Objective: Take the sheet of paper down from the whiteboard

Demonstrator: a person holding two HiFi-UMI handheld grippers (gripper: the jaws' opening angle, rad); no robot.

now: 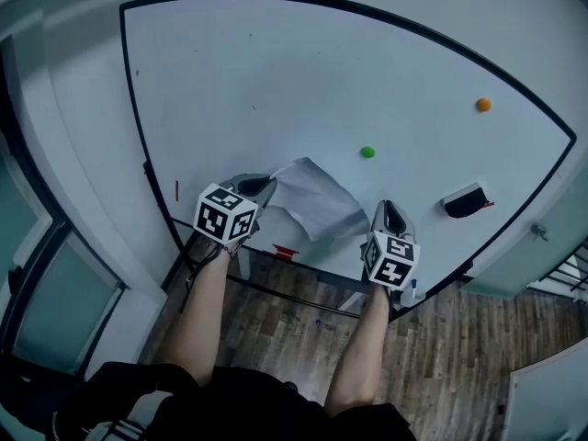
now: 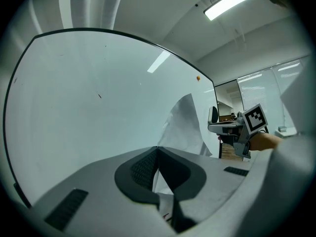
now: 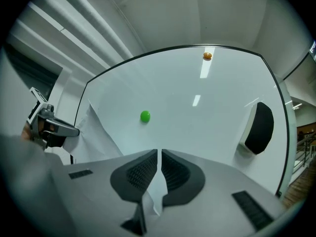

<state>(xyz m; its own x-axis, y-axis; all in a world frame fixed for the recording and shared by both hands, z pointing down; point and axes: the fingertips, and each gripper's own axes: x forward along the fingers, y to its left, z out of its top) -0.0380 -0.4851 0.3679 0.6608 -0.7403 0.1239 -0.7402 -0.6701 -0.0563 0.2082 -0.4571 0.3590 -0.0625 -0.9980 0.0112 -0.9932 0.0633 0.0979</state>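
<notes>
Here, the left claw and the right claw each clamp an opposite edge of the paper sheet, apparently so it leaves the whiteboard untorn.

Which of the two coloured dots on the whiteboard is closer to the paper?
The green dot, just above the right part of the paper. The orange dot sits much farther off, higher and to the right.

The sheet of paper is white and creased, bowing out from the lower part of the whiteboard. Its ends are pinched in the left gripper and the right gripper. Its peaked top seems to touch the board.
</notes>
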